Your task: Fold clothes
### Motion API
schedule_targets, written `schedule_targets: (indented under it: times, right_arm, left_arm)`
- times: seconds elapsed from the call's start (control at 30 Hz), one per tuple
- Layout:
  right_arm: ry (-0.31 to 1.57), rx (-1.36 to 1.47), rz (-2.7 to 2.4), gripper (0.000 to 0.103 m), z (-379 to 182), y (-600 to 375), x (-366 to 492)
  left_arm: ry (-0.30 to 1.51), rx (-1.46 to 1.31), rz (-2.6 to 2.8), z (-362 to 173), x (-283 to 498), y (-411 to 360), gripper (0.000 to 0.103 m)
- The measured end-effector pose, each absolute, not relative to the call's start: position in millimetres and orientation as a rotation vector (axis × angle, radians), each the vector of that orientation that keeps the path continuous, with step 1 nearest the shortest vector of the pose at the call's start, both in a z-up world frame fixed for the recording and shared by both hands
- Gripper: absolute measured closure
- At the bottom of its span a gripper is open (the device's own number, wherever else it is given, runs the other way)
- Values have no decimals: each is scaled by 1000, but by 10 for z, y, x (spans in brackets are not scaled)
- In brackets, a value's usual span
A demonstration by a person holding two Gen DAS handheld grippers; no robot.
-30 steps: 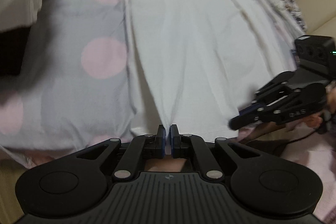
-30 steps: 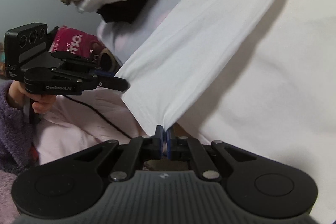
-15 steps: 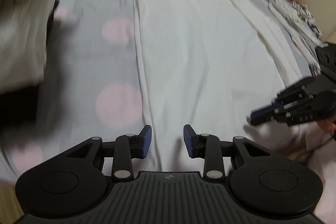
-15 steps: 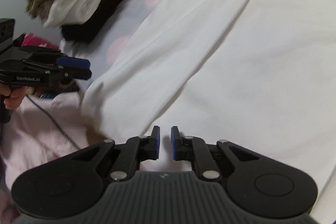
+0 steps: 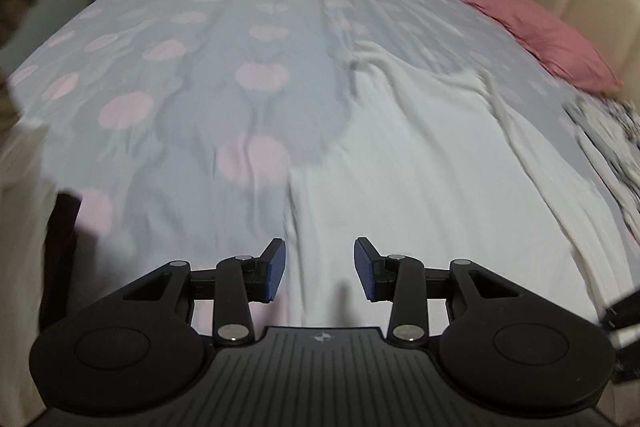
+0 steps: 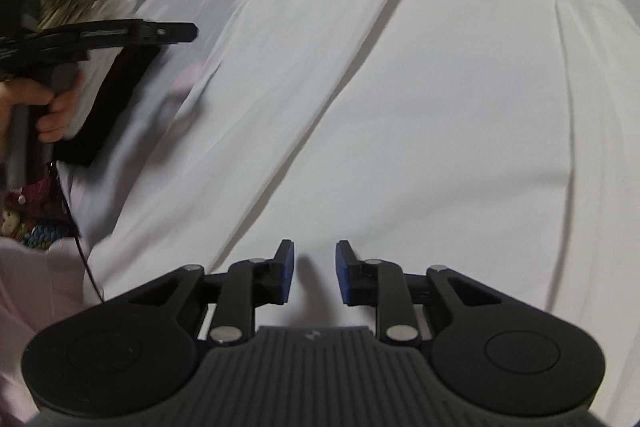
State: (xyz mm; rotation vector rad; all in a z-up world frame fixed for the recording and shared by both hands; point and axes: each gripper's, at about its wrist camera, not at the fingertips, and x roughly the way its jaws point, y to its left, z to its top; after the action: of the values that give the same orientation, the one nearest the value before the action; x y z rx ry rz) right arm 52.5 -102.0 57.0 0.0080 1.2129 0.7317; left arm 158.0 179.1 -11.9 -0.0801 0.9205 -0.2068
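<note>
The long white cotton garment (image 6: 420, 115) lay spread on the bed, over the pale grey duvet cover with pink spots (image 5: 192, 75), its near edge just below both grippers. In the right wrist view one lengthwise panel was already laid over along its left side, leaving a straight diagonal crease with a shadow beneath it; on the far right a second seam or fold ran up the cloth, though whether that was a fold or only a wrinkle could not be told. The far end looked bunched and rumpled in the left wrist view.

The left gripper (image 5: 320, 269) hung above the garment's left border with its blue pads wide apart and nothing between them. The right gripper (image 6: 315, 273) was also spread, empty, hovering over the flat middle of the cloth. Neither touched the fabric.

Judged from this, the task was at an early-to-middle point: the garment was laid out and at least one side fold was made, but it remained long and unfolded crosswise. What seemed left was to bring in the other side, if not done, then fold it end over end and set it aside, perhaps with the pile of folded clothes, tan, white and black (image 6: 100, 39), at the left.

A dusky pink pillow (image 5: 548, 39) lay by the cream headboard.
</note>
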Motion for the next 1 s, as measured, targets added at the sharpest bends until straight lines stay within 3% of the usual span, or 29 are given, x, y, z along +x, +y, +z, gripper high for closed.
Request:
schedule_targets:
  times: [0.17,0.23,0.3,0.33,0.43,0.53,0.83,0.9,0.97,1.0]
  right_arm:
    - [1134,11,680,76,628,-1089,1074]
    - [1099,10,671,76,643,-1064,1333]
    - [1065,12,663,75,659,-996,1599]
    - [1048,18,660,71,666,-961,1728]
    - [1009,28,653,67,682,-819,2125]
    - [969,31,646,58,708,-585,2533]
    - [888,-6,599,53,736,14,3794]
    - [952,-7,607,57,622,71,3990]
    - [1004,19,650,89,511,81,4060]
    - [1022,37,680,94,470,90,4081]
  left_arm:
    - [953,-153,-181,-380,2014,1876,67]
    - [963,-189,-195,-466,2123,1912,77]
    - [956,-227,-211,-522,2171,1947,99]
    - [944,-239,-213,-534,2191,1972,101]
    - [924,-295,-207,-573,2185,2111,103]
    - [920,-339,-217,-653,2170,2259,103]
    - [923,-418,-257,-782,2231,2384,103]
    - [925,-419,-259,-786,2231,2389,103]
    - [926,-413,-257,-775,2232,2375,103]
    - [923,-406,-256,-770,2226,2365,103]
